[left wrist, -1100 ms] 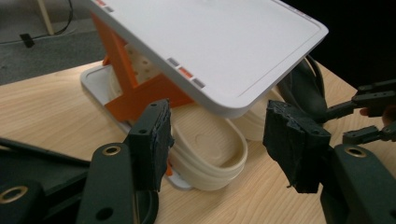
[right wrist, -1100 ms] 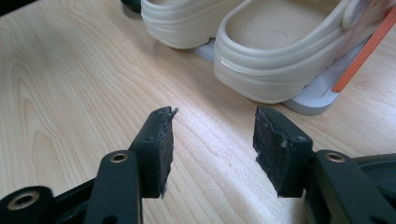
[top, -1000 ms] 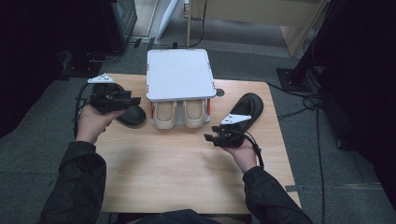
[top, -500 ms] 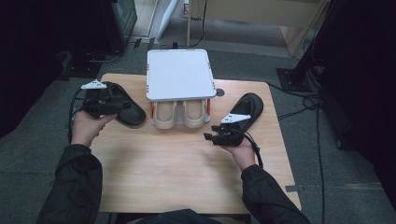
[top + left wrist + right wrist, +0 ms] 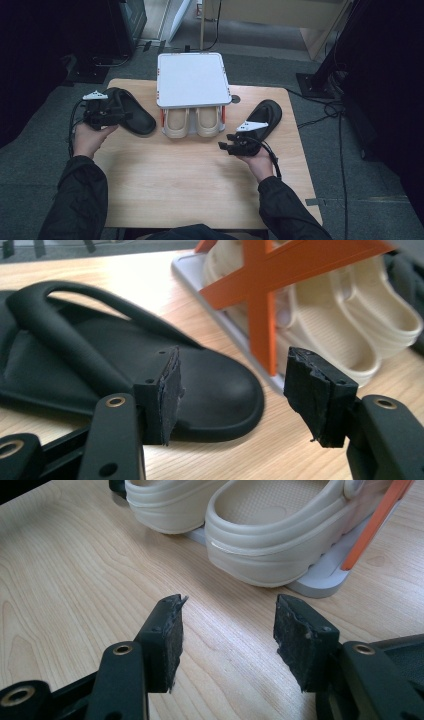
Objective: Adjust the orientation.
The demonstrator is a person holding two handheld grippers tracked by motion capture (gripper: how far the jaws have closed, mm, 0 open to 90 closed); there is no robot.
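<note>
Wooden table (image 5: 190, 170) bears a rack (image 5: 190, 80) of clogs (image 5: 192, 122). Left gripper (image 5: 102, 114) has drawn left off its black sandal (image 5: 132, 115), jaws apart, empty; right gripper (image 5: 240, 146), likewise released, hovers beside the other sandal (image 5: 267, 114).

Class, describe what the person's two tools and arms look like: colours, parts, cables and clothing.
Both tools are black, each with two jaws faced with worn black pads and brass-coloured rivets. The left tool and right tool each carry a pale grey three-cornered plate and trail a black cable. The person wears dark long sleeves.
</note>
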